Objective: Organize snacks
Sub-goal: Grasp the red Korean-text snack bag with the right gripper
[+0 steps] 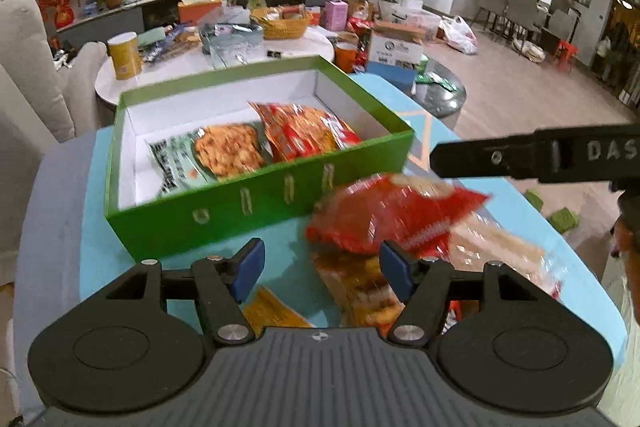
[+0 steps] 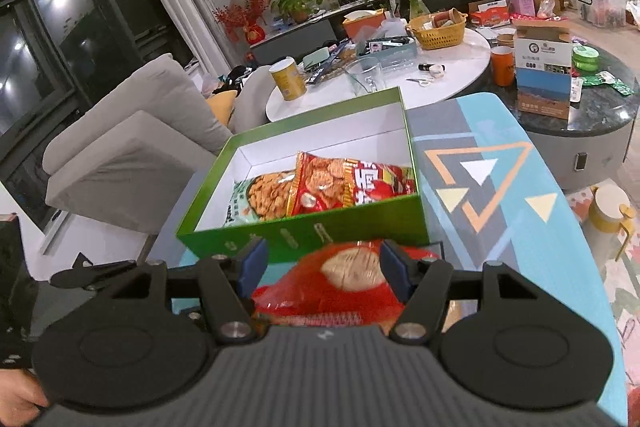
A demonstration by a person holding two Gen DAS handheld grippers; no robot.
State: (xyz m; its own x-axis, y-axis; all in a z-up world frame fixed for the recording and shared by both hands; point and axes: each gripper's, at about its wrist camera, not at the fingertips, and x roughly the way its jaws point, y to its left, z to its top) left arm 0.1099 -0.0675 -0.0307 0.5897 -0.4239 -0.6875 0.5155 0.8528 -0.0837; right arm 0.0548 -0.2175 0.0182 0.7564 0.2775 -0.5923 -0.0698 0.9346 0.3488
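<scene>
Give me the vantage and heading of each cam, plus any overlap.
Left wrist: on the left gripper, low over the blue table, facing the green box; its open fingers and the right gripper's arm show.
Right wrist: on the right gripper, facing the green box; fingers wide, red snack bag between them, grip unclear.
Shared: box, red snack bag, round white table.

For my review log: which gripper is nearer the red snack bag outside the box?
Right. The right gripper has the red snack bag between its fingers; the left gripper sits just beside it.
</scene>
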